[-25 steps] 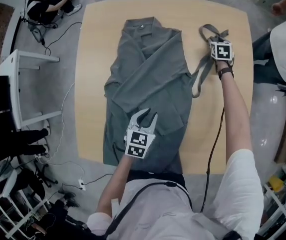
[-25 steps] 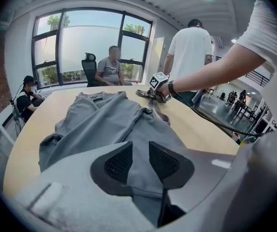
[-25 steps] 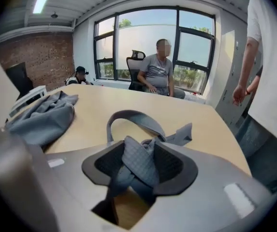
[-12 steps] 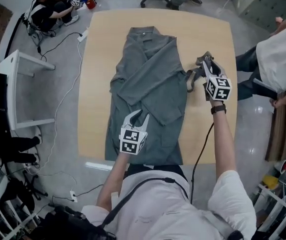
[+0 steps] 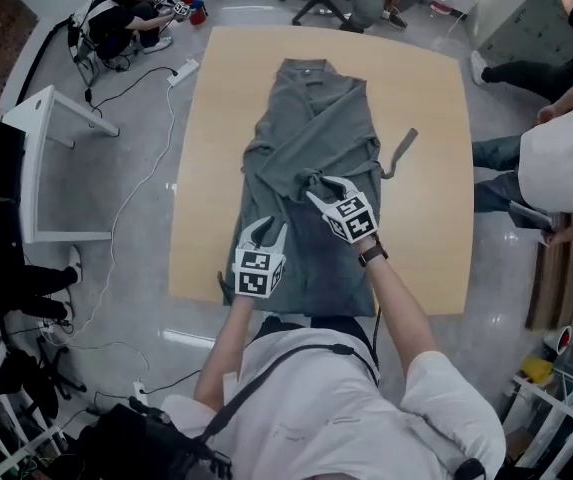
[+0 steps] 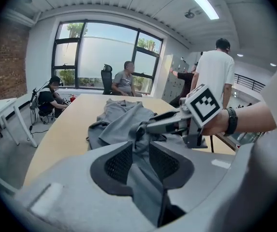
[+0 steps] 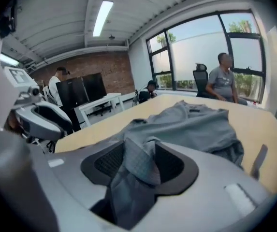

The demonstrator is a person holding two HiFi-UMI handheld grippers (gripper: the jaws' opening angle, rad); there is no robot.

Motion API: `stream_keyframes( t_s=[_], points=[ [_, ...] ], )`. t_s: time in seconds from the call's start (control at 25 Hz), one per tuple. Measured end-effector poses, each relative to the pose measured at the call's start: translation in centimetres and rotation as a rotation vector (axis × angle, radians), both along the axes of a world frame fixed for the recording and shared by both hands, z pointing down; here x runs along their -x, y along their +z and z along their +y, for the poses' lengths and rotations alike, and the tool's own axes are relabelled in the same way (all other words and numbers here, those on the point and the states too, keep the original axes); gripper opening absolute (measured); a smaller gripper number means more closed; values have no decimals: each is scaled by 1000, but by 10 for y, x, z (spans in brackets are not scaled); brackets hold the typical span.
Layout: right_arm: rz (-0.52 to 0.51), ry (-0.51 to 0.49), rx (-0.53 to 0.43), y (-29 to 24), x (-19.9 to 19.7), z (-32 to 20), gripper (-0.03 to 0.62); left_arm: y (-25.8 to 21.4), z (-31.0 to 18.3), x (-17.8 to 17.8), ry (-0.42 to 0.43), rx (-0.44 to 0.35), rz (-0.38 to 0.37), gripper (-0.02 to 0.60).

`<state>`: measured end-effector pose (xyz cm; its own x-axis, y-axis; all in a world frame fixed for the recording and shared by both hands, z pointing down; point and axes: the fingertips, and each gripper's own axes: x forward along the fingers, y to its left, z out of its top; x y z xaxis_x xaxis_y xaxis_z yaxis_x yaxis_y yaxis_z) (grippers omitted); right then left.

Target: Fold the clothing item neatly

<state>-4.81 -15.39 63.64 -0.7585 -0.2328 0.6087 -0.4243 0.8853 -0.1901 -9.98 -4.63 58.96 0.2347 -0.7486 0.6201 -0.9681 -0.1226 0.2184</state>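
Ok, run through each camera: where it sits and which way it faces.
Head view: on the person's head, looking steeply down at the grey garment on the wooden table; arms, left gripper and right gripper show.
Left gripper view: rides the left gripper, faces the windows; jaws pinch garment, right hand shows.
Right gripper view: rides the right gripper, faces the windows; jaws have just been opening, a garment fold between them.
Both gripper views share the seated person.
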Motion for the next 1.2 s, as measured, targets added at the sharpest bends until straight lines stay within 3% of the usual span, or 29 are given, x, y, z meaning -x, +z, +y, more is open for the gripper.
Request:
stream_keyframes(
  t_s=[0.08,0.12,0.28,0.4,0.6,0.76,0.92,1.08,1.2],
  points=[
    [52,20,56,26,4,8,305,2,6,5,3,4,-11,112],
    [58,46,66,27,1,10,335,2,10,6,6,6,-15,112],
    [-37,210,42,-15,-28,29,341,3,40,17,34,16,-46,113],
    [-64,357,37,-31,-76,57,336,12,70,33,43,45,-79,114],
    [12,551,79,-3,-171,134,339,57,141,57,64,174,-122,115],
    [97,651,117,30,-225,194,368,90,193,71,92,280,-138,169],
    [153,657,155,59,-249,231,405,114,227,75,98,373,-102,238],
    [187,564,168,81,-232,248,445,134,234,72,104,406,-117,238],
    [219,526,157,96,-211,251,462,148,227,67,100,384,-157,236]
  ],
)
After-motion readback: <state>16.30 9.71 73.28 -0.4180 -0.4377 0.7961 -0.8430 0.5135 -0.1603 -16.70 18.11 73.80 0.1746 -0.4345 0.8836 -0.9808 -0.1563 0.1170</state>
